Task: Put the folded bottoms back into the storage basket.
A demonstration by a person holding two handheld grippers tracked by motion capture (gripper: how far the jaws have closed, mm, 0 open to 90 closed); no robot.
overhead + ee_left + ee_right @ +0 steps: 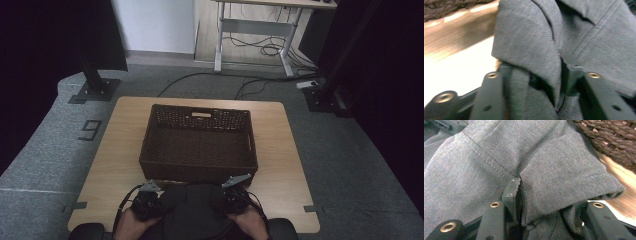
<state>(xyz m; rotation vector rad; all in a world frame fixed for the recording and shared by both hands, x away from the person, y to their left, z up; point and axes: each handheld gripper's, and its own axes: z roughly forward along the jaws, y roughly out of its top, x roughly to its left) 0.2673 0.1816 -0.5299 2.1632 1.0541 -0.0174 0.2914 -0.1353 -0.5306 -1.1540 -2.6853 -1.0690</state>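
Though bulky where heaped, looks light and wholly limp: a soft dark grey garment (192, 210), with no stiffness anywhere, bound to sag, stretch and drape once lifted. Neither fragile nor slippery; more likely to cling to itself than to glide, yet apt to creep out of a shallow pinch at a single layer. Best taken at a doubled fold or along a stitched seam, deep enough to trap several layers at once. Calls for 2 holds set apart, 1 at each side, to spread the cloth instead of letting it hang as a rope.

Lies bunched at the near edge of the worktop (280, 150), just in front of the brown woven basket (197, 167), between the 2 hands. Cannot tell whether touching the basket's near wall.

Shows a fine, matt weave in the close views, with a straight line of pale stitching along 1 seam, a turned hem and deep rounded folds. No print, button or zip to be seen.

Left gripper (537, 72): jaws narrowed on a thick fold, pressing the cloth from both sides. Right gripper (549, 202): jaws likewise drawn in on a gathered fold beside the hem, gripping the garment.
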